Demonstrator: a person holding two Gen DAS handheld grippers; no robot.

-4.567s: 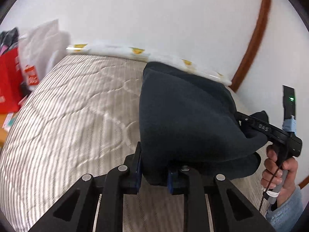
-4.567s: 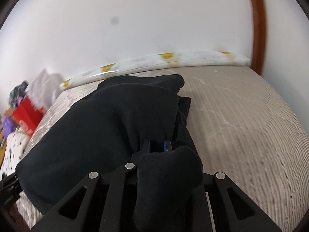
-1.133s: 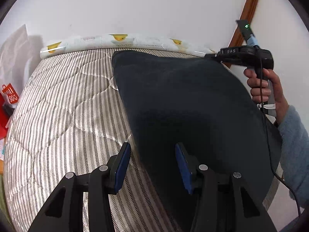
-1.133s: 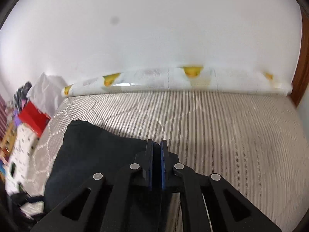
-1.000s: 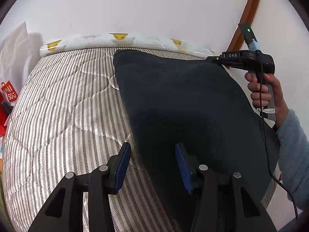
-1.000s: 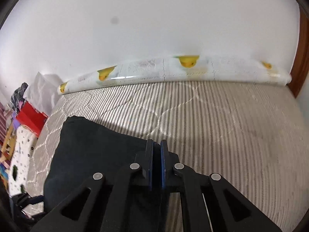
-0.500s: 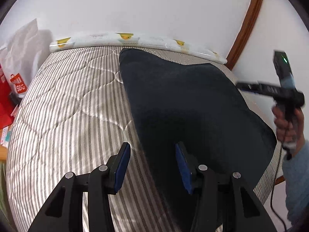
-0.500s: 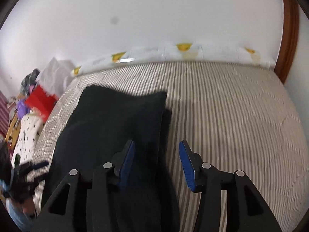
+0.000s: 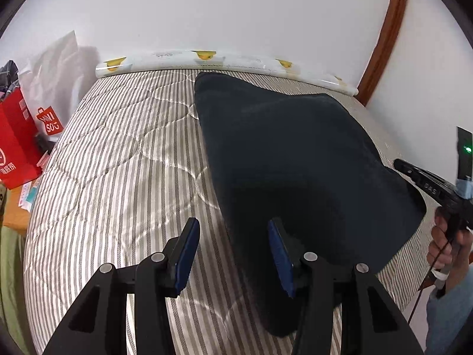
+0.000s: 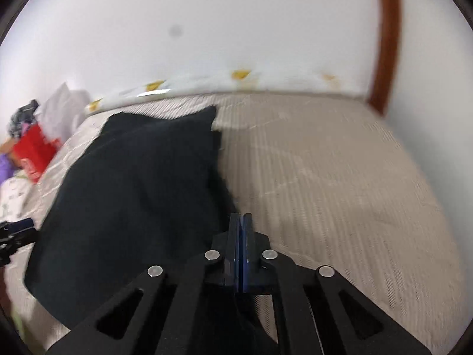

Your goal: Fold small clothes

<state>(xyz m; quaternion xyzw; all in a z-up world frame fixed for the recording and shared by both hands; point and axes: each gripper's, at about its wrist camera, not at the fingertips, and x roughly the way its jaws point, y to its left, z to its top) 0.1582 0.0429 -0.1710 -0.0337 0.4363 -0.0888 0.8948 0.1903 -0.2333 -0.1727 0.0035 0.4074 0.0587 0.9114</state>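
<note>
My left tongs [image 9: 233,256] stand apart, blue pads either side of the near left edge of the dark garment [image 9: 295,177], gripping nothing. My right tongs [image 10: 241,227] are pressed together at the garment's near right edge; the right wrist view is blurred, and I cannot tell whether a pinch of cloth sits between the pads or none. The garment lies spread flat on the bed [image 9: 118,162], narrower at the far end, wide toward me, with its near right corner reaching the mattress edge. To fold it well, I judge I should take both near corners at matching spots, lift them together and carry them evenly toward the far end, so that the edges line up and no crease bunches in the soft, thick-looking cloth. Beyond the garment the striped quilted cover runs to a white roll with yellow prints [image 9: 221,60] lying along the white wall. A red shopping bag [image 9: 17,145] and a white bag [image 9: 56,68] stand off the bed's left side, and a brown door frame [image 9: 384,38] rises at the far right.
</note>
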